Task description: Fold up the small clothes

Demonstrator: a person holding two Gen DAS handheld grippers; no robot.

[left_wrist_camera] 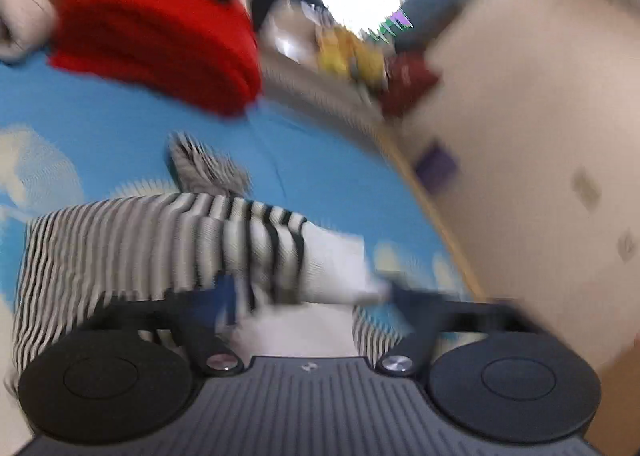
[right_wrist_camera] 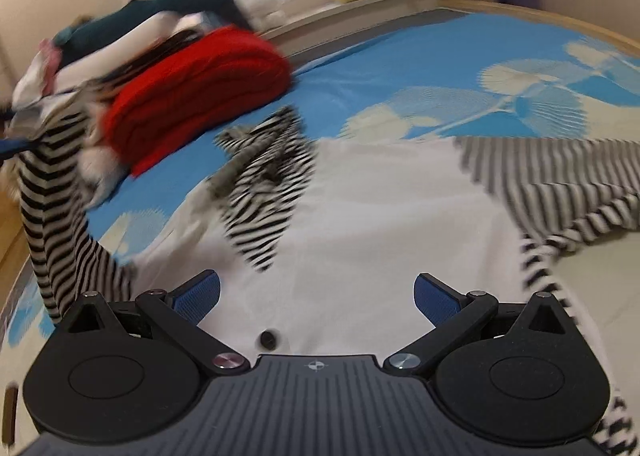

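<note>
On the bed, your items run as follows. Sheet (right_wrist_camera: 400, 55): blue with pale leaf print, under everything. Garment (right_wrist_camera: 360, 223): white body with black-and-white striped sleeves, spread flat just ahead of your right gripper (right_wrist_camera: 316, 296), one button (right_wrist_camera: 267, 338) near its base. Red knit (right_wrist_camera: 200, 95): folded, beside a heap of mixed clothes (right_wrist_camera: 120, 27) behind the garment. Right gripper: jaws wide apart, holding nothing. Left gripper (left_wrist_camera: 308, 296): blurred, fingers apart with striped sleeve and white cuff lying between them; you cannot tell whether it grips.
</note>
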